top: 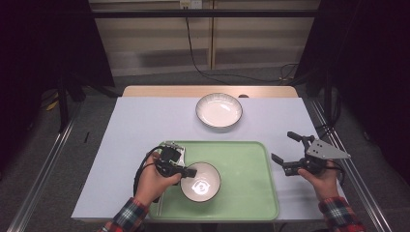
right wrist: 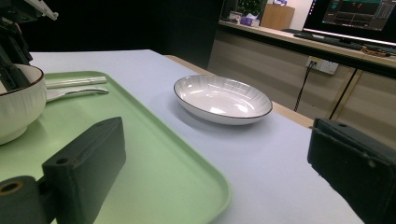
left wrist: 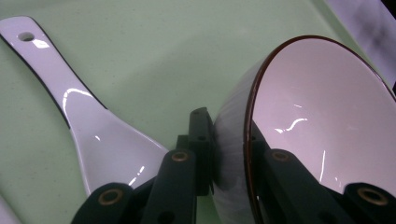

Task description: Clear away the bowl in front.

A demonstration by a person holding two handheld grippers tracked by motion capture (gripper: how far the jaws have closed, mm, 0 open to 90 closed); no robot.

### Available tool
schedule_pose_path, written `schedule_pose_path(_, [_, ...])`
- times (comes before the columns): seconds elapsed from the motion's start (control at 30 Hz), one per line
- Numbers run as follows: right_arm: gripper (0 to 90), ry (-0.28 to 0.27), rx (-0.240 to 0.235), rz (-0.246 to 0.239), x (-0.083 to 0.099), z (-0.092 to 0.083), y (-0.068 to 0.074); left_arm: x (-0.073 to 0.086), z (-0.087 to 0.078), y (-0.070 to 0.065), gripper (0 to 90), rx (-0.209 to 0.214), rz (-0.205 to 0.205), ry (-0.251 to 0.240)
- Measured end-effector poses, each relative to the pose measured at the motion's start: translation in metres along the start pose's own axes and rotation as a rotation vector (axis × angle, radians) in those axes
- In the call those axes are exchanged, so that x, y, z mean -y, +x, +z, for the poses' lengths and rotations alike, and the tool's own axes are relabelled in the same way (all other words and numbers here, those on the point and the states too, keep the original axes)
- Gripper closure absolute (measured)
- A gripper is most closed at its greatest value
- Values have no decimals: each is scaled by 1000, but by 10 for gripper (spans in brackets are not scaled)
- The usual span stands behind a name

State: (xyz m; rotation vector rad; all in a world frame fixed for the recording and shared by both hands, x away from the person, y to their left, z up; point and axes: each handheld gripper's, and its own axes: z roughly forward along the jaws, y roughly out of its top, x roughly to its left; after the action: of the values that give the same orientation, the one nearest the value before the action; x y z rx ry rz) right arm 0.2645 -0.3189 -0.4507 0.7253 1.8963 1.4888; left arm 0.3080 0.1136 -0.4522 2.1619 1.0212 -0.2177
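A small white bowl (top: 200,182) with a dark rim stands on the green tray (top: 241,159) at its front left. My left gripper (top: 186,171) is shut on the bowl's left rim. In the left gripper view one jaw is outside the ribbed wall and the other inside the bowl (left wrist: 317,107). A white spoon (left wrist: 93,126) lies on the tray (left wrist: 163,56) just beside it. My right gripper (top: 283,146) hovers open off the tray's right edge, with nothing between its jaws (right wrist: 217,135). It faces the bowl (right wrist: 18,107) and the left gripper (right wrist: 11,51).
A wide, shallow white plate (top: 218,110) sits on the pale table beyond the tray, and it lies ahead of the open jaws in the right gripper view (right wrist: 222,98). The spoon (right wrist: 77,92) and a pale stick-like piece (right wrist: 74,82) lie at the tray's far left.
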Motion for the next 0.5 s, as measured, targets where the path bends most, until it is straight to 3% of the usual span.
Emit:
schedule_pose_path(0.1, [36,0,1,-2,0,0,0,0,0,0,804,4,18,11])
schedule_pose_path(0.5, [37,3,-1,-5,0,1,1,3,3,-3,787,35,12,3])
